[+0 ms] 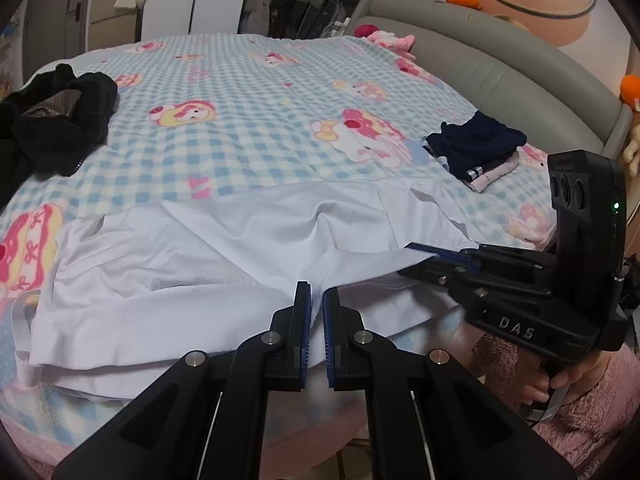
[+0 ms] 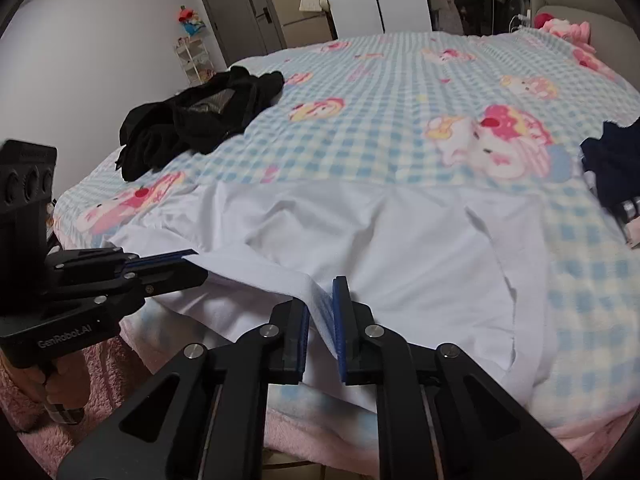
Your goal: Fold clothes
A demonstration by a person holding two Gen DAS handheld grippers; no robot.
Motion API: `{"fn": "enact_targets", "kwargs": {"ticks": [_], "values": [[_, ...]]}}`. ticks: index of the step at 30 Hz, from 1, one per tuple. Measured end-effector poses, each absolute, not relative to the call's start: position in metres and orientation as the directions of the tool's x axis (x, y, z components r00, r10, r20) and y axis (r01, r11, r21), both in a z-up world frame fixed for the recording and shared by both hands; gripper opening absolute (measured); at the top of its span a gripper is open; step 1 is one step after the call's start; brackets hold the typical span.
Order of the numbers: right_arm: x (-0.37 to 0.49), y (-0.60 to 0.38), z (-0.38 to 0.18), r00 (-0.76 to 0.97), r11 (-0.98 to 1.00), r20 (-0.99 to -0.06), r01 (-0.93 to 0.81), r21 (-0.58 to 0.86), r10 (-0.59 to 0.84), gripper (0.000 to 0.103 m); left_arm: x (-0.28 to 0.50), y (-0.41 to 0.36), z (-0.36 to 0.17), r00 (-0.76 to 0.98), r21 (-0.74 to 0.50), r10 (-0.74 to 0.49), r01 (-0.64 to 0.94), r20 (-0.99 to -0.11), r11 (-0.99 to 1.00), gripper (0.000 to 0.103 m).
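We hold the white shirt point(image 2: 360, 240) by its near hem, left claw point(image 1: 316, 292) and right claw point(image 2: 321, 292) both clamped on it, its length running away across the bed point(image 1: 248, 92).

A spread garment point(image 1: 224, 240) is laid at the bed's point(image 1: 248, 92) near edge; a crumpled garment point(image 1: 56, 120) far left, folded clothes point(image 1: 476, 148) right.

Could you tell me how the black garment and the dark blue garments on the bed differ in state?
The black garment lies crumpled in a loose heap; the dark blue garments sit folded in a neat stack. The black garment is one sprawling piece with a zip showing; the dark blue stack is compact, with striped edges beneath. Both rest on the checked blanket, apart from the white garment.
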State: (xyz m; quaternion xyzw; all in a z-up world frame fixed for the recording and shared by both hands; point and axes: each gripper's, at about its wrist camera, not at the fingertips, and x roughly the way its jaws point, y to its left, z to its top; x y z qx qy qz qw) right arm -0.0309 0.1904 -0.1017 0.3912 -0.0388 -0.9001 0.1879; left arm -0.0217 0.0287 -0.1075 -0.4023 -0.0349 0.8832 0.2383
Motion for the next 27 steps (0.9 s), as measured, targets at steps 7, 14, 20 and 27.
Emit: {"fn": "enact_targets", "kwargs": {"ticks": [7, 14, 20, 27], "values": [[-0.011, 0.194, -0.084, -0.67, -0.939, -0.666, 0.307, 0.155, -0.329, 0.006, -0.017, 0.033, -0.106, -0.552, -0.249, 0.465, -0.422, -0.692, -0.872, 0.007], [-0.02, 0.193, -0.13, -0.519, -0.943, -0.807, 0.305, 0.132, -0.281, 0.008, -0.021, 0.037, -0.142, -0.419, -0.258, 0.434, -0.413, -0.798, -0.873, 0.011], [-0.012, 0.202, -0.115, -0.513, -0.93, -0.799, 0.336, 0.149, -0.314, 0.022, -0.006, -0.014, -0.099, -0.526, -0.375, 0.53, -0.378, -0.665, -0.846, 0.042], [-0.03, 0.254, -0.096, -0.618, -0.931, -0.711, 0.1, 0.352, -0.336, 0.061, -0.02, -0.091, -0.106, -0.647, -0.443, 0.396, -0.1, -0.652, -0.891, 0.041]]}}
